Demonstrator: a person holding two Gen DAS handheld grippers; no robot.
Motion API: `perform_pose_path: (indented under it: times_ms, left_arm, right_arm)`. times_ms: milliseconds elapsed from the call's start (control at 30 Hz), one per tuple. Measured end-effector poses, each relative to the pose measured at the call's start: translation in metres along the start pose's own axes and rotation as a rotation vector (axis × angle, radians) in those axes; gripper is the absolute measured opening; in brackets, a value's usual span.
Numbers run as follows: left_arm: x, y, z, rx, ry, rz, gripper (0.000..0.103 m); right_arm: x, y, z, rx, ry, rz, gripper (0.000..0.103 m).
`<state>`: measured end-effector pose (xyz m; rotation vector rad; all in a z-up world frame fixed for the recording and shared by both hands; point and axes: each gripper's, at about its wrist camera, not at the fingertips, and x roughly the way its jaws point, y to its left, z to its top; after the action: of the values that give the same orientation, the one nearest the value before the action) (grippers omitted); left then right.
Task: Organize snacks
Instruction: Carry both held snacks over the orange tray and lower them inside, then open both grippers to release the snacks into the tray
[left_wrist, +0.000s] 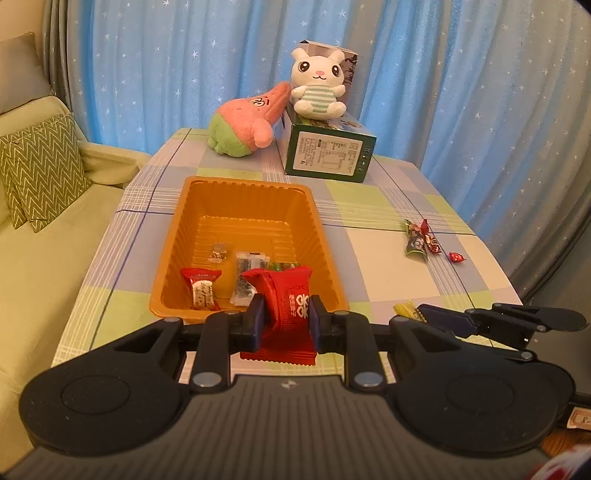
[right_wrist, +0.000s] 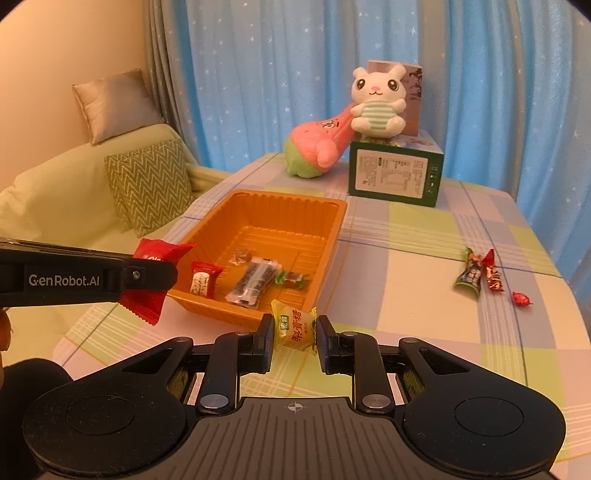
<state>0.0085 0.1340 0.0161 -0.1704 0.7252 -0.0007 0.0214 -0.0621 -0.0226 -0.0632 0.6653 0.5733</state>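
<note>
Your left gripper (left_wrist: 287, 325) is pinching the red snack packet (left_wrist: 284, 306) at the orange tray's (left_wrist: 173, 254) near rim, while your right gripper (right_wrist: 295, 334) is clamping the yellow candy (right_wrist: 294, 326) above the bench (right_wrist: 424, 266) beside it.

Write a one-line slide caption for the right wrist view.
Right gripper holds a yellow candy near the orange tray.

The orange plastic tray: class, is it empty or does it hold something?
Not empty: the orange plastic tray holds several wrapped snacks near its front end.
</note>
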Motion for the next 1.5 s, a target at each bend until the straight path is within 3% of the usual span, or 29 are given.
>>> perform_pose_path:
  times_ms: [300, 733, 1167, 1233, 1500]
  left_arm:
    - [0.021, 0.026, 0.025, 0.006, 0.01, 0.001, 0.022]
    - [0.083, 0.059, 0.053, 0.011, 0.066, -0.005, 0.022]
    - [0.137, 0.073, 0.067, 0.019, 0.114, 0.003, 0.023]
    - [0.14, 0.075, 0.067, 0.019, 0.12, -0.001, 0.028]
    - [0.124, 0.086, 0.064, -0.016, 0.086, 0.027, 0.029]
  right_arm:
    - [0.031, 0.006, 0.023, -0.016, 0.012, 0.025, 0.024]
    - [0.1, -0.008, 0.067, 0.014, 0.044, 0.043, 0.024]
    - [0.146, -0.02, 0.083, 0.035, 0.064, 0.044, 0.024]
    - [0.149, -0.022, 0.083, 0.042, 0.067, 0.044, 0.024]
    - [0.148, -0.026, 0.078, 0.056, 0.076, 0.046, 0.024]
